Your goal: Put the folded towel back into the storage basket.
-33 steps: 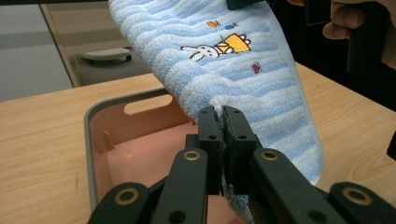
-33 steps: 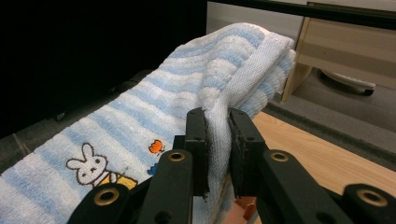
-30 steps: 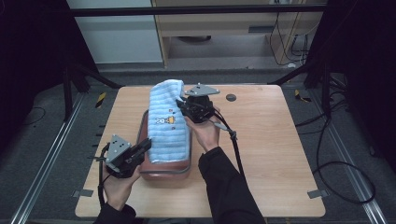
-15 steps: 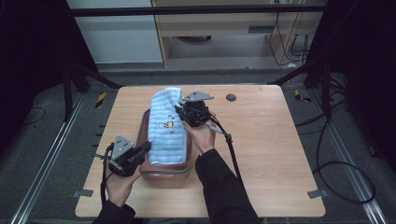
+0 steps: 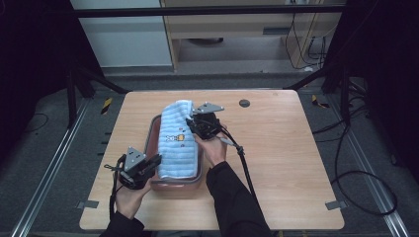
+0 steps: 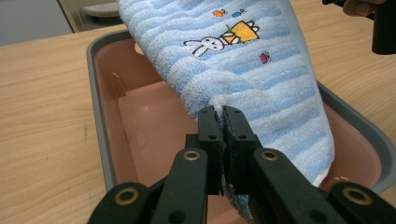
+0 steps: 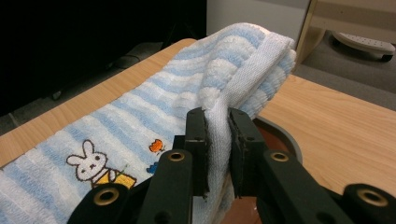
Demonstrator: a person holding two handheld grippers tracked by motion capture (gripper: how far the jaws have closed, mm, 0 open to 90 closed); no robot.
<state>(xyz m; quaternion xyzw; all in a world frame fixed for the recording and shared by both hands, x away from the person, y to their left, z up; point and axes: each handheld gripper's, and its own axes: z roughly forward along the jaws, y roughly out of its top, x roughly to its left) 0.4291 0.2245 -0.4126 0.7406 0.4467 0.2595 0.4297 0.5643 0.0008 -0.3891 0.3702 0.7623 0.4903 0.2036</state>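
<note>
While the blue-and-white striped towel hangs stretched over the pink tub in the middle of the wooden surface, each tool has a pinch of its cloth. The left tool, at the tub's near left corner, has its jaws pressed together on the towel's near edge; in the left gripper view a small fold of terry sits squeezed between the black pads, and the rest of the towel slopes away above the tub's pink floor. The right tool, near the tub's far right side, is clamped on the towel's white hemmed border; in the right gripper view the hem runs down between the jaws. The towel's far end bunches up over the tub's far rim, and its near end dips into the tub. An embroidered rabbit with a yellow patch shows on the towel's upper face. A small dark disc lies on the surface beyond the right tool.
</note>
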